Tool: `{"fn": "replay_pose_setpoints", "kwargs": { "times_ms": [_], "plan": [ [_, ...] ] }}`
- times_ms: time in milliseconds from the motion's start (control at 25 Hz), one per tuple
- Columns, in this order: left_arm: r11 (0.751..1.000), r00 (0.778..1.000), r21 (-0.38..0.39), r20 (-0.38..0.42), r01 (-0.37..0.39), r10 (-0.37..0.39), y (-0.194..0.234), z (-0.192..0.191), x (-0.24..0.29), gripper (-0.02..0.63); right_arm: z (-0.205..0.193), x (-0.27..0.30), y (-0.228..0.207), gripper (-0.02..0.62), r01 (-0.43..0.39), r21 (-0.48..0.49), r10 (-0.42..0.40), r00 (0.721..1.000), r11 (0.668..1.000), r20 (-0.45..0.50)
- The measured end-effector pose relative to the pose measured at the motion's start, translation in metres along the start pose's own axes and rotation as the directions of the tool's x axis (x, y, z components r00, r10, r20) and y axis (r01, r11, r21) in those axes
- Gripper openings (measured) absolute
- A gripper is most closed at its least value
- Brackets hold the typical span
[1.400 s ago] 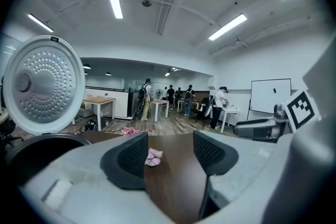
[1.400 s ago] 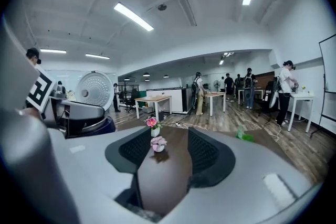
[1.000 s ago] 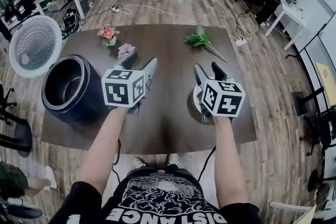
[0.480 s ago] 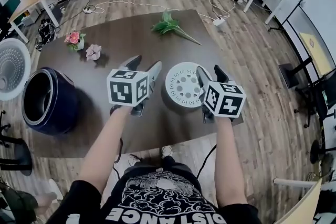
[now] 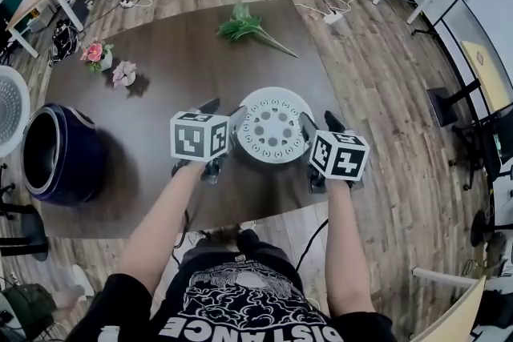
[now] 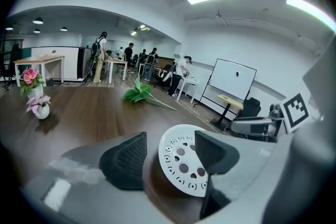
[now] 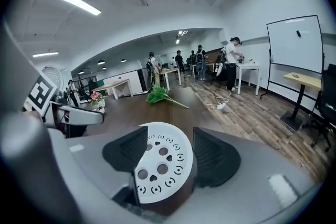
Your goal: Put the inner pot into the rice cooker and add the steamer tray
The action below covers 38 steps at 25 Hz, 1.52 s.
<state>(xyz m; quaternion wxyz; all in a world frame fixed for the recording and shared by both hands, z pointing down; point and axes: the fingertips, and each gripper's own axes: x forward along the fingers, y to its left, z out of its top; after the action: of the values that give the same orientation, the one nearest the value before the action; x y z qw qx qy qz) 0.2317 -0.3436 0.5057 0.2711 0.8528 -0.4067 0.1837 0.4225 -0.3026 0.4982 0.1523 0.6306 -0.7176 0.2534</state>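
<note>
Steamer tray [image 5: 271,126] sits by the desk's [image 5: 176,52] near edge. Left gripper [image 5: 223,110] and right gripper [image 5: 321,122] flank it, jaws apart. The right's have just been opening.

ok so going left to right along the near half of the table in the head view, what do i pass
dark blue rice cooker → left gripper → round white perforated steamer tray → right gripper, whose jaws have just been opening, the tray's rim between them but not pinched

I get bright, even light from ceiling strips [image 7: 79,2]. Soft shadows fall on the table [image 5: 176,52]. Fisheye bends the edges, corners go dark, and the near foreground blurs.
</note>
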Motion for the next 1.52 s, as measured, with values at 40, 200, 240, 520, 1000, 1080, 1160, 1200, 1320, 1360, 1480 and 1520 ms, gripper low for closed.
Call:
{"fn": "replay_pose_setpoints", "kwargs": {
  "times_ms": [40, 200, 240, 520, 1000, 1080, 1160, 1200, 1320, 1360, 1480, 1520],
  "plan": [
    [1.0, 1.0, -0.009, -0.012, -0.001, 0.001, 0.001, -0.005, 0.004, 0.284, -0.005, 0.004, -0.003, 0.256, -0.002, 0.004, 0.002, 1.0, 1.0, -0.015],
    [0.999, 0.997, -0.05, -0.07, -0.016, 0.013, 0.005, -0.024, 0.023, 0.284, -0.024, 0.017, -0.017, 0.256, -0.009, 0.021, 0.011, 0.997, 1.0, -0.078],
    [0.998, 0.996, -0.059, -0.085, -0.022, 0.017, 0.007, -0.029, 0.028, 0.284, -0.029, 0.021, -0.02, 0.256, -0.013, 0.026, 0.016, 0.996, 1.0, -0.092],
    [0.994, 0.987, -0.105, -0.158, -0.027, 0.01, 0.014, -0.056, 0.049, 0.276, -0.063, 0.044, -0.032, 0.239, -0.02, 0.064, 0.032, 0.982, 0.998, -0.187],
    [0.978, 0.977, -0.207, -0.208, 0.004, -0.049, 0.013, -0.078, 0.063, 0.152, -0.091, 0.056, -0.038, 0.144, -0.023, 0.138, 0.061, 0.96, 0.99, -0.273],
    [0.977, 0.977, -0.213, -0.206, 0.012, -0.057, 0.01, -0.077, 0.064, 0.128, -0.091, 0.056, -0.037, 0.109, -0.023, 0.141, 0.061, 0.96, 0.99, -0.274],
    [0.977, 0.977, -0.212, -0.207, 0.009, -0.053, 0.01, -0.077, 0.063, 0.106, -0.09, 0.057, -0.036, 0.104, -0.017, 0.14, 0.056, 0.959, 0.99, -0.277],
    [0.977, 0.977, -0.213, -0.207, 0.006, -0.051, 0.011, -0.077, 0.062, 0.104, -0.089, 0.057, -0.035, 0.101, -0.016, 0.141, 0.055, 0.959, 0.99, -0.277],
    [0.975, 0.98, -0.224, -0.191, 0.004, -0.048, 0.015, -0.074, 0.055, 0.103, -0.083, 0.057, -0.029, 0.095, -0.026, 0.148, 0.065, 0.962, 0.989, -0.267],
    [0.974, 0.982, -0.227, -0.181, 0.002, -0.045, 0.017, -0.071, 0.052, 0.101, -0.08, 0.058, -0.025, 0.093, -0.032, 0.148, 0.07, 0.963, 0.989, -0.26],
    [0.973, 0.989, -0.231, -0.147, -0.008, -0.026, 0.024, -0.061, 0.039, 0.1, -0.066, 0.059, -0.013, 0.087, -0.055, 0.137, 0.086, 0.968, 0.989, -0.234],
    [0.972, 0.991, -0.234, -0.133, -0.015, -0.016, 0.027, -0.057, 0.034, 0.1, -0.06, 0.06, -0.008, 0.086, -0.065, 0.132, 0.094, 0.97, 0.989, -0.225]
  ]
}}
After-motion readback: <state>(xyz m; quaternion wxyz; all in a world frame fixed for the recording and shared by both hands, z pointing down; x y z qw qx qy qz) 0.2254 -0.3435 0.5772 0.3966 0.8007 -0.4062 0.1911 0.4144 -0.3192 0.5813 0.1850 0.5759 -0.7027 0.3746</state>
